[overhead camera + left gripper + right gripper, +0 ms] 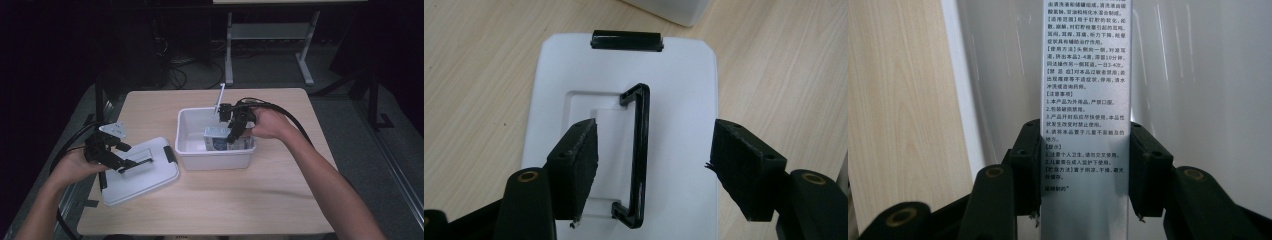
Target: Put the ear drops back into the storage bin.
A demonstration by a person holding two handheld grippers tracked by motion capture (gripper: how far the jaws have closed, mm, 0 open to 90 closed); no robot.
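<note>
Here the table (280, 200) carries a white bin (186, 150) near its middle, with the lid (145, 175) lying flat to its left, handle (640, 155) up and a black clip (626, 40) at its far end. Inside the bin sits a printed box (217, 142), gripped on its narrow sides by the right gripper (231, 136); in the right gripper view both pads clamp the box (1085, 100) firmly, with the bin wall (998, 75) close behind it. The left gripper (654, 165) hangs over the lid with its jaws wide and nothing in them, the handle between them but untouched.

The step looks like setting the box down in the bin. To do it well, I would keep the box upright and clear of the near wall, lower it until its base rests on the floor, and only then let go, so it does not tip. The left gripper is well placed to close on the handle afterwards.

The bin floor under the box is hidden, so whether the box already rests on it cannot be told. The box's top and bottom are cut off in the right gripper view, and its print is too small to read from above.
</note>
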